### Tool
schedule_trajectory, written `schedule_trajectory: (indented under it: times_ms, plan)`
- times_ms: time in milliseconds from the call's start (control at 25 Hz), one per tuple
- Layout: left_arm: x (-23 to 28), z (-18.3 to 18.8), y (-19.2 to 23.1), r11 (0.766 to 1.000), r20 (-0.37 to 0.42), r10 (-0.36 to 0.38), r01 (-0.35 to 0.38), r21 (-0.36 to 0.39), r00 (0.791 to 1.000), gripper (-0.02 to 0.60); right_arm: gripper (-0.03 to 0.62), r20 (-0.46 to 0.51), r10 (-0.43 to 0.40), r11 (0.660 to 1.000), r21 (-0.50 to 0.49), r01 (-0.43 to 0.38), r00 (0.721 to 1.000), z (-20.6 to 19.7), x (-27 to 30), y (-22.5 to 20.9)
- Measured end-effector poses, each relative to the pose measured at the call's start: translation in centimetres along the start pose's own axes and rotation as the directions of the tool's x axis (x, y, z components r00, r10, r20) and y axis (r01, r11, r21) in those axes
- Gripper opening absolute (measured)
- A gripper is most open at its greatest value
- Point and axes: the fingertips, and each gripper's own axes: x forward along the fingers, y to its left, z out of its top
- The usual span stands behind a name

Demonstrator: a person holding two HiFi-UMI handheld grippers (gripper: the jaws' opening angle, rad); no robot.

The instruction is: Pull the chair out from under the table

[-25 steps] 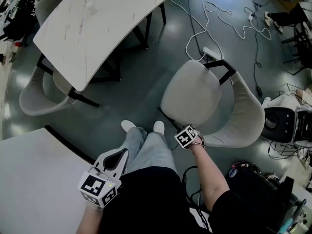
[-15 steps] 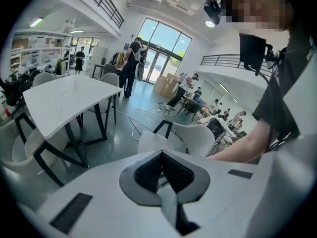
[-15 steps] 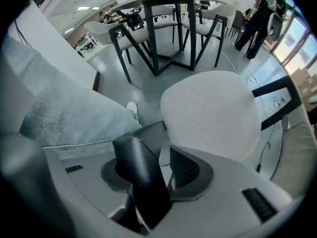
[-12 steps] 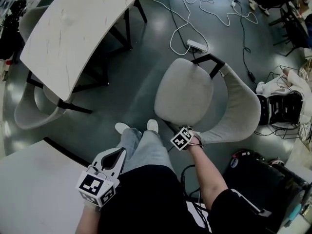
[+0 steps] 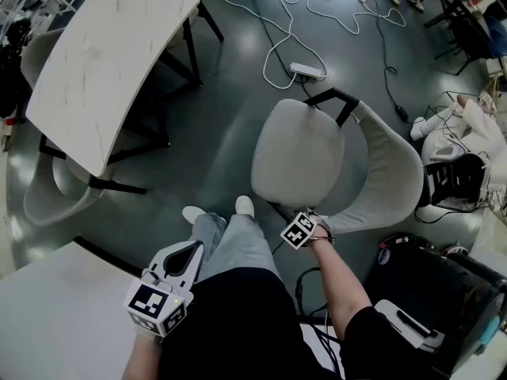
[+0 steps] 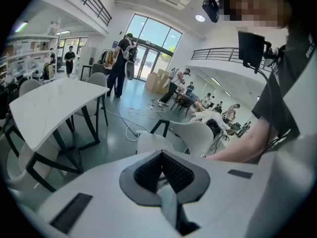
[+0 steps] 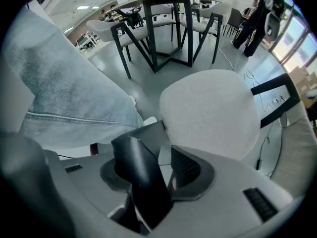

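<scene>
The white table (image 5: 103,54) fills the upper left of the head view. The pale chair (image 5: 301,161) stands at centre right, well apart from it. At the chair's lower edge, the right gripper (image 5: 309,229) has jaws that have just been opening, spread with that edge between them. At lower left, the left gripper (image 5: 188,253) has its jaws pressed together on nothing.

From here the chair (image 5: 299,153) reads as pale grey cloth, matt and faintly nubbly, on a matt black frame (image 5: 345,111) that looks like metal. The worktop (image 5: 103,54) is a smooth white slab with faint marble-like veins. The floor (image 5: 230,125) is dark, hard and glossy, throwing back the lights; my left claw (image 6: 162,155) has a matt grey plastic shell and black ribbed pads (image 6: 148,171).
</scene>
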Motion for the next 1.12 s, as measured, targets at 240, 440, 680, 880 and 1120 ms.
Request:
schedule_trajectory:
  times_ms: [240, 440, 680, 880, 1120]
  plan:
    - [0.6, 0.5, -0.4, 1.0, -0.014, -0.015, 0.016, 0.026, 1.0, 0.005, 0.173, -0.006, 0.004, 1.0, 0.004, -0.004, 1.0, -2.0, -0.1, -0.2]
    - [1.5, 1.2, -1.1, 0.997, -0.02, -0.044, 0.045, 0.055, 0.999, 0.005, 0.178, -0.009, 0.0, 1.0, 0.017, 0.0, 1.0, -3.4, -0.3, -0.4]
    - [1.8, 1.5, -1.5, 0.996, -0.025, -0.05, 0.052, 0.066, 0.998, 0.005, 0.179, -0.004, 0.0, 1.0, 0.01, 0.0, 1.0, -3.7, -0.4, -0.5]
    - [1.8, 1.8, -1.9, 0.996, -0.02, -0.064, 0.065, 0.06, 0.998, 0.005, 0.178, -0.01, -0.004, 1.0, -0.013, 0.004, 1.0, -3.7, -0.5, -0.5]
    - [1.5, 2.6, -2.6, 0.995, 0.009, -0.079, 0.079, 0.056, 0.997, 0.005, 0.176, 0.078, -0.008, 0.998, -0.055, 0.013, 0.997, -0.5, -3.7, 0.7]
